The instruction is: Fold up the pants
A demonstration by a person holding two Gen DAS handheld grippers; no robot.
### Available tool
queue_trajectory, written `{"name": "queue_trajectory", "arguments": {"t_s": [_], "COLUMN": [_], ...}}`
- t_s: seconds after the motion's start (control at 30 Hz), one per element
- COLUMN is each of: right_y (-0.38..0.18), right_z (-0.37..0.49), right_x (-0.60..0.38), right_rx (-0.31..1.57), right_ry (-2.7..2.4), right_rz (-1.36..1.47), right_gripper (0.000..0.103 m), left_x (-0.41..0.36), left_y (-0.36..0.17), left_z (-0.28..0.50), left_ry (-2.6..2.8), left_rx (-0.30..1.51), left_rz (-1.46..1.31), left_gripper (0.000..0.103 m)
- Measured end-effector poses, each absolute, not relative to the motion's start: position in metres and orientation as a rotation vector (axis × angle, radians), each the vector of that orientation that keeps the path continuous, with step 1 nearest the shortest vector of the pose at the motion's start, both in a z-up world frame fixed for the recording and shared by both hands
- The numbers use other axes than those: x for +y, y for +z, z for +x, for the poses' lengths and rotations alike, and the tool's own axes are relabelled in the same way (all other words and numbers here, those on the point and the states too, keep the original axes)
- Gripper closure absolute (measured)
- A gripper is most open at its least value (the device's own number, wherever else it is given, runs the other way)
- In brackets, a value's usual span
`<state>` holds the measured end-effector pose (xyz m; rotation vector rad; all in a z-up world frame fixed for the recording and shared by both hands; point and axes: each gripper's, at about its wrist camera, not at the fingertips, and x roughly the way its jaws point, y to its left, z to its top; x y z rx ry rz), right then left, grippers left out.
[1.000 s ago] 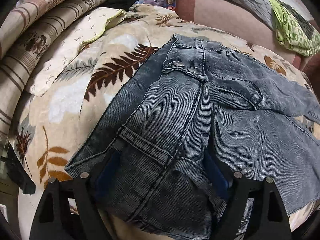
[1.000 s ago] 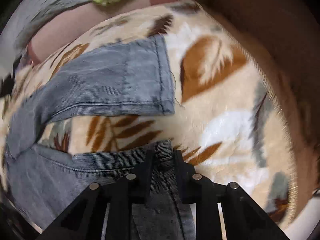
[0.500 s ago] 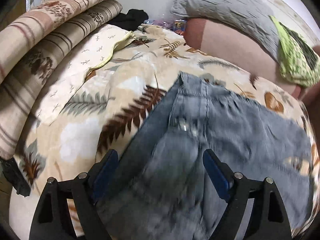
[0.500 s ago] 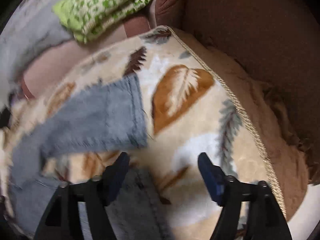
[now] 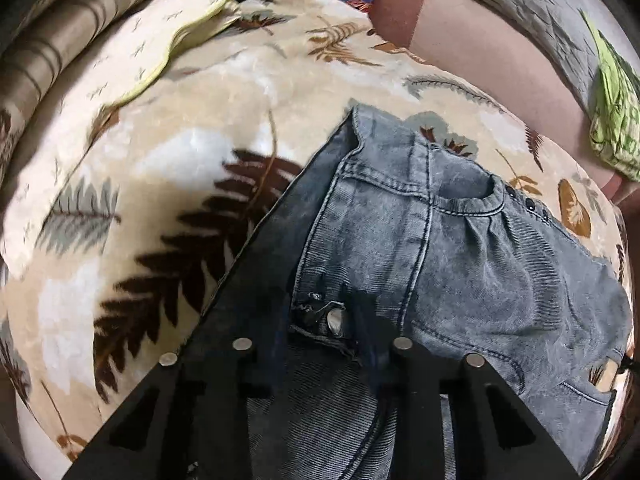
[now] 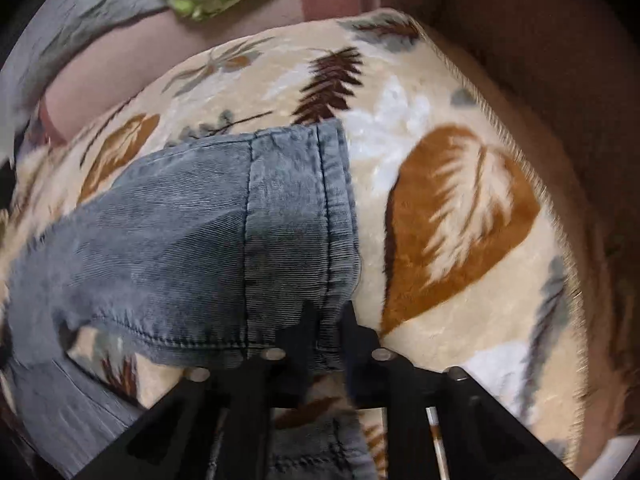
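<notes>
Grey-blue denim pants [image 5: 460,264] lie on a leaf-print blanket [image 5: 168,168], waist end towards the left wrist view. My left gripper [image 5: 325,314] is closing its jaws on the waistband at the metal button [image 5: 335,320], with the fabric bunched between the pads. In the right wrist view a pant leg [image 6: 180,232] stretches leftwards and its stitched hem [image 6: 304,216] faces me. My right gripper [image 6: 329,320] is shut on the near corner of that hem. The other leg [image 6: 72,404] lies lower left, partly hidden behind the gripper.
Striped folded bedding [image 5: 60,40] is piled at the far left and a cream cloth [image 5: 132,52] lies beside it. A green patterned cloth [image 5: 612,120] and a grey quilt [image 5: 520,8] sit on a pink cushion. The blanket's fringed edge [image 6: 532,200] borders brown upholstery [image 6: 560,80].
My left gripper moved up the pants to the waistband and its wide jaws closed at the button. My right gripper let go of the near leg's hem, opened, shifted over and shut on the far leg's hem.
</notes>
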<state>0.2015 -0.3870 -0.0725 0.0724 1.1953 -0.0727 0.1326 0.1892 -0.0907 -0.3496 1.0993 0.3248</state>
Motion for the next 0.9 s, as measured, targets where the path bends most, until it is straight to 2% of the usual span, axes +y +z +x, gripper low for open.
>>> {"name": "queue_trajectory", "arguments": {"t_s": [0.17, 0.23, 0.3, 0.4, 0.43, 0.47, 0.5, 0.53, 0.57, 0.6, 0.63, 0.67, 0.7, 0.73, 0.8, 0.83, 0.87, 0.9], "right_y": [-0.038, -0.043, -0.07, -0.088, -0.08, -0.07, -0.061, -0.05, -0.046, -0.048, -0.056, -0.079, -0.096, -0.094, -0.079, -0.067, -0.058, -0.05], "right_z": [0.184, 0.176, 0.179, 0.182, 0.179, 0.176, 0.173, 0.169, 0.167, 0.166, 0.169, 0.176, 0.179, 0.177, 0.177, 0.178, 0.182, 0.187], "right_x": [-0.389, -0.394, -0.407, -0.424, -0.426, -0.426, -0.425, -0.424, -0.424, -0.423, -0.42, -0.413, -0.41, -0.408, -0.41, -0.413, -0.416, -0.419], "right_rx": [1.106, 1.11, 1.19, 1.213, 1.196, 1.16, 1.126, 1.077, 1.049, 1.043, 1.085, 1.213, 1.295, 1.256, 1.23, 1.188, 1.158, 1.137], "right_ry": [-0.113, -0.104, -0.09, -0.097, -0.096, -0.079, -0.073, -0.08, -0.083, -0.082, -0.081, -0.073, -0.07, -0.072, -0.065, -0.064, -0.082, -0.094], "right_rz": [0.002, 0.039, 0.11, 0.25, 0.272, 0.275, 0.27, 0.267, 0.274, 0.279, 0.259, 0.196, 0.155, 0.132, 0.16, 0.184, 0.19, 0.196], "right_gripper": [0.092, 0.091, 0.085, 0.071, 0.055, 0.034, 0.029, 0.024, 0.021, 0.021, 0.022, 0.029, 0.029, 0.029, 0.03, 0.029, 0.029, 0.029], "left_x": [0.194, 0.192, 0.198, 0.204, 0.204, 0.202, 0.202, 0.203, 0.204, 0.204, 0.203, 0.201, 0.201, 0.201, 0.206, 0.208, 0.211, 0.214], "left_y": [-0.066, -0.068, -0.089, -0.093, -0.087, -0.079, -0.075, -0.07, -0.066, -0.067, -0.072, -0.08, -0.083, -0.085, -0.077, -0.07, -0.061, -0.054], "left_z": [0.12, 0.115, 0.12, 0.12, 0.12, 0.12, 0.118, 0.118, 0.117, 0.117, 0.119, 0.124, 0.133, 0.136, 0.139, 0.143, 0.15, 0.16], "left_ry": [0.35, 0.361, 0.369, 0.359, 0.352, 0.356, 0.364, 0.372, 0.373, 0.373, 0.371, 0.377, 0.381, 0.359, 0.334, 0.36, 0.376, 0.372], "left_rx": [0.99, 0.987, 1.061, 1.077, 1.065, 1.051, 1.038, 1.019, 0.99, 0.981, 0.997, 1.046, 1.077, 1.103, 1.084, 1.054, 1.02, 0.999], "left_rz": [-0.315, -0.289, -0.325, -0.359, -0.357, -0.335, -0.324, -0.325, -0.347, -0.356, -0.343, -0.305, -0.276, -0.26, -0.299, -0.293, -0.29, -0.299], "left_gripper": [0.071, 0.071, 0.069, 0.063, 0.058, 0.055, 0.045, 0.029, 0.021, 0.016, 0.016, 0.018, 0.044, 0.065, 0.065, 0.061, 0.053, 0.032]}}
